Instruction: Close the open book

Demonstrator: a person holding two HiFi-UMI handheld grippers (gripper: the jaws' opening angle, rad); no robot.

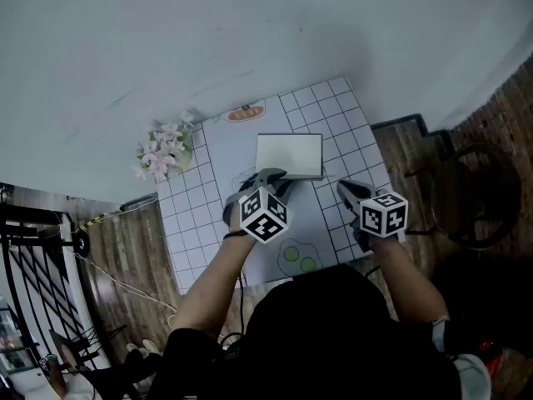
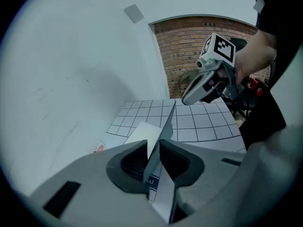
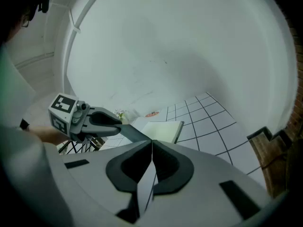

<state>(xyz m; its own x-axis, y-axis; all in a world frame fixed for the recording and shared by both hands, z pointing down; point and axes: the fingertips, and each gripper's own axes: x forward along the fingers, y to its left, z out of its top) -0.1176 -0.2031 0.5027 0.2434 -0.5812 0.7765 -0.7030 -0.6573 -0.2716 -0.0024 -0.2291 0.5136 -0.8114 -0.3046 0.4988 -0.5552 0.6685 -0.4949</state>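
Book [image 2: 168, 122] pinched in left gripper [image 2: 152, 144]; right gripper [image 3: 151, 143] closed.

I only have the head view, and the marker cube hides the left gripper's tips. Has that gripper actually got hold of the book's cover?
Observer: Yes. The left gripper view shows the left gripper shut on the book's cover, a thin board pinched between its jaws.
Operator: Is the cover lying flat or raised?
Observer: Raised. In that same view it stands steeply on edge, with the white page lying flat beside it.
Operator: And is the right gripper carrying anything?
Observer: No. The right gripper view shows the right gripper shut, jaws together with nothing between them.
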